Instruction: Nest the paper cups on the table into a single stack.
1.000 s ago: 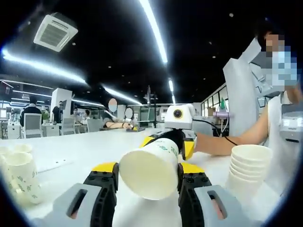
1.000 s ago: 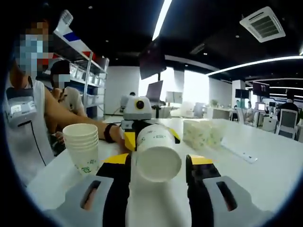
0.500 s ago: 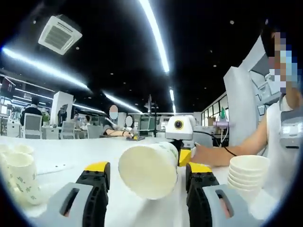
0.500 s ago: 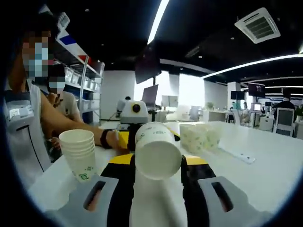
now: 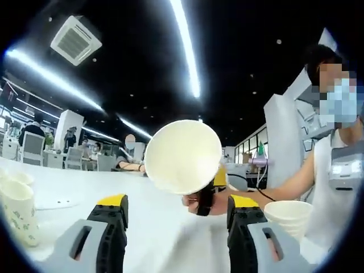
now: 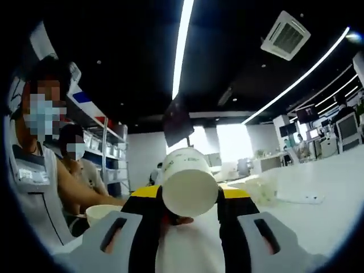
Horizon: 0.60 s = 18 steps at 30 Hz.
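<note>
A white paper cup (image 6: 188, 181) with green print lies sideways between the jaws of my right gripper (image 6: 189, 194), which is shut on it, the cup's base toward that camera. In the left gripper view the same cup (image 5: 182, 156) shows its open mouth, raised above the table. The right gripper (image 5: 206, 197) holds it from behind. My left gripper (image 5: 177, 206) is open, its jaws spread wide below the cup and not touching it. A stack of nested cups (image 5: 288, 216) stands on the table to the right, and appears low at the left (image 6: 106, 213) in the right gripper view.
Loose cups (image 5: 17, 211) stand at the table's left end, blurred as cups (image 6: 259, 190) in the right gripper view. The white table (image 5: 62, 196) stretches back. A masked person (image 5: 335, 170) sits close to the stack. Office chairs and people are far behind.
My left gripper opened and let go of the cup. The right gripper, still shut on it, has lifted the cup up from between the left jaws. Both views have tilted upward.
</note>
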Motion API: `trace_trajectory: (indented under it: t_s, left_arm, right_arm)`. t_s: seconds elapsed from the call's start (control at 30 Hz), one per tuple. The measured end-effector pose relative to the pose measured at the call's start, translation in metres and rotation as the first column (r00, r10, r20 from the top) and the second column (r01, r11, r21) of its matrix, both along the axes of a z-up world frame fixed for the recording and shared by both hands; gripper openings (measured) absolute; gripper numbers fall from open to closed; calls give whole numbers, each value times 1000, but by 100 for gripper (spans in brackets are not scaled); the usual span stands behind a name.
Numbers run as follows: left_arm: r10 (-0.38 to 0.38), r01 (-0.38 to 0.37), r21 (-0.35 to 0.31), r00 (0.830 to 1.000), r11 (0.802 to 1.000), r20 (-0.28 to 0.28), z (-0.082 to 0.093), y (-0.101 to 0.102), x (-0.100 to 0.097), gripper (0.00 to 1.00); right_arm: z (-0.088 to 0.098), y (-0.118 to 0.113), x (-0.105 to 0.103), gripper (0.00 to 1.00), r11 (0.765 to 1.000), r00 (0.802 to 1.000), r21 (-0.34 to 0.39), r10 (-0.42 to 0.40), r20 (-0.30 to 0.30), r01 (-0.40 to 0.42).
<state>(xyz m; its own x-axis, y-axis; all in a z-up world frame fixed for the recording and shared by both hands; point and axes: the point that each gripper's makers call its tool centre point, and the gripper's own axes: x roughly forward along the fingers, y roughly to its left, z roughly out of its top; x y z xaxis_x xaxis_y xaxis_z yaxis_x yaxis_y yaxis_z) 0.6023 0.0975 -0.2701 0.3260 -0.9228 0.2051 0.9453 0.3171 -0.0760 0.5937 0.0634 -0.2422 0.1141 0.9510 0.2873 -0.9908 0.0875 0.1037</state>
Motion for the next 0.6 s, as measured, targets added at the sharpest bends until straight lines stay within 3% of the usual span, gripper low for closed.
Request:
trace_trajectory:
  t_s: [0.13,0.3,0.5,0.6]
  left_arm:
    - [-54,53,-38,998,998,-20,4,0,-4,70]
    - [-132,140,-175,990,975,54,34,9,-18,69]
    - [-122,140,-212,988,967,98,42,9,-19,65]
    - [-120,144,-218,986,965,117,45,8,-22,63]
  right_arm:
    - [2,4,-6,40,1000,1000,15,23,2,-23]
    - [-6,15,-16,40,998,998,-13,57,22,-57]
    - [0,25,-25,40,990,991,58,131,-14,-130]
    - [-3,28,-28,40,989,990,45,141,-9,-141]
